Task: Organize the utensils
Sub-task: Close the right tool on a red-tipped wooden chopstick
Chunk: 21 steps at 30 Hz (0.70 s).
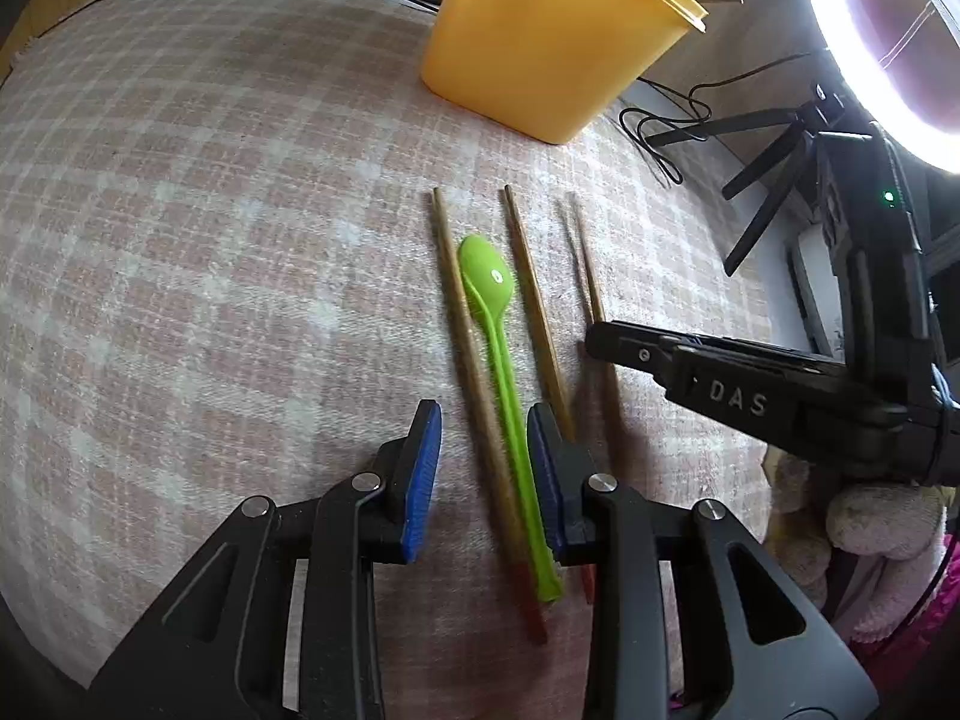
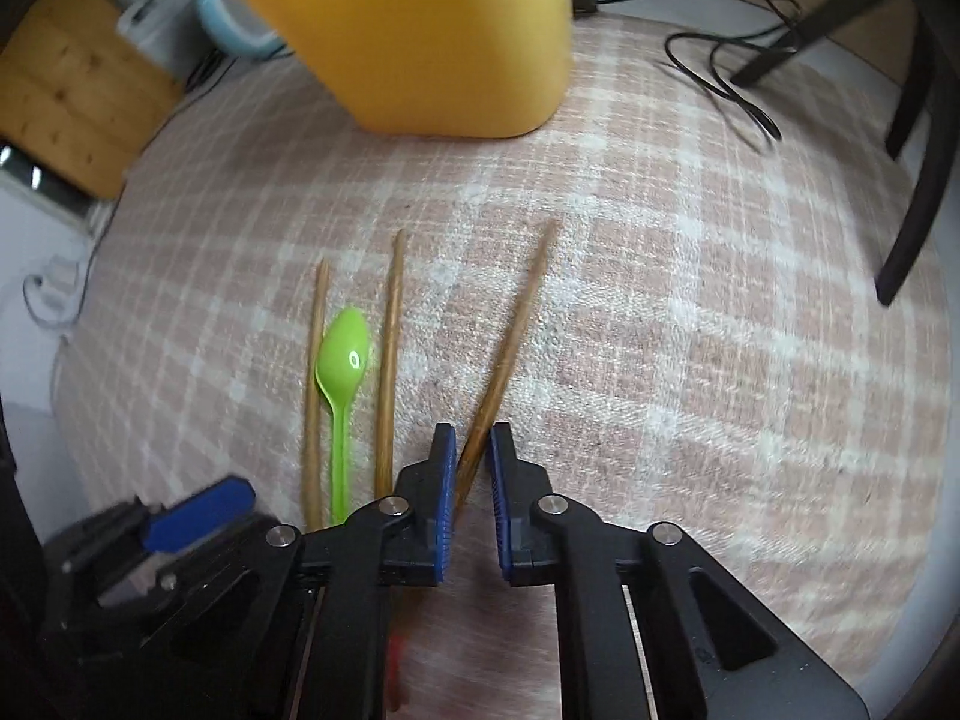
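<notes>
The left gripper point(image 1: 483, 471) stands part open over the green spoon point(image 1: 495, 324). The spoon handle and one chopstick point(image 1: 468, 348) lie between its blue pads point(image 1: 423, 468); the right pad looks to touch the handle, the left pad is apart, so no grip yet. The right gripper point(image 2: 471, 492) is closed on the rightmost chopstick point(image 2: 516, 330), near its thick end; its tip points to the far side.

Handling, as I judge: the spoon is thin plastic, very light and smooth, so it can slip or turn betw. the pads. Best hold is mid-handle, w/ the neighbour chopstick kept out. The chopsticks are stiff, light wood, narrow; a hold near the thick end lets the tip swing.

Another chopstick point(image 2: 387, 354) lies right of the spoon. All lie nearly parallel on a checked pink-white cloth point(image 1: 210, 240), soft and a bit fuzzy, so thin things sit low in it. The yellow container point(image 1: 540, 42) stands at the far side, w/ sticks already over its rim. Beyond: cables point(image 2: 720, 66), a ring light point(image 1: 888, 60) at the right, a tripod point(image 1: 774, 150), wood furniture at the far left.
</notes>
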Tool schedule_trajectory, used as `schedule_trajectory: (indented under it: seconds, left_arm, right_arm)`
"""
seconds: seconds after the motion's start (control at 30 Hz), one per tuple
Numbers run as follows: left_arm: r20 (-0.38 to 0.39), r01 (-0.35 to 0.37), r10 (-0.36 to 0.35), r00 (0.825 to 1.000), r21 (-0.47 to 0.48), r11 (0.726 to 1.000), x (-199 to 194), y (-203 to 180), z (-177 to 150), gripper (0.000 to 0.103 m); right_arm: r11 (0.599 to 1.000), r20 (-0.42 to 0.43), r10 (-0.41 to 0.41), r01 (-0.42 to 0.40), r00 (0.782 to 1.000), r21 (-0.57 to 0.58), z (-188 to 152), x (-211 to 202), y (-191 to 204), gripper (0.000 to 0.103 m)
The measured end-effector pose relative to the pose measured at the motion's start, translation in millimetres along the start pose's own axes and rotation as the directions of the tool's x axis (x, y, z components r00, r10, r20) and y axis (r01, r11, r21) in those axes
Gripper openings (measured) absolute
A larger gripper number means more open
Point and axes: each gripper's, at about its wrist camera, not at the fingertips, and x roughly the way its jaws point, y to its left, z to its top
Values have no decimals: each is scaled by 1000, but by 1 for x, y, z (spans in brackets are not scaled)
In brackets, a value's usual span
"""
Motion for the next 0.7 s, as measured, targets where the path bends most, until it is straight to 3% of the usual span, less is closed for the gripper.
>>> schedule_trajectory:
  seconds: [0.1, 0.3, 0.57, 0.7]
  left_arm:
    - [6, -38, 38, 999, 10, 999, 3, -6, 2, 29]
    - [-35, -113, 113, 993, 17, 993, 16, -7, 8, 15]
    - [-58, -122, 123, 991, 13, 992, 13, -9, 16, 15]
    - [-79, -161, 163, 983, 38, 986, 20, -15, 22, 15]
  right_arm:
    - [1000, -2, 11, -11, 1000, -20, -4, -3, -6, 5]
    - [998, -25, 62, -63, 998, -18, -5, -6, -24, 5]
    - [997, -36, 73, -74, 997, -23, -3, -10, -30, 5]
    - [996, -46, 90, -91, 995, -15, 2, -11, -37, 5]
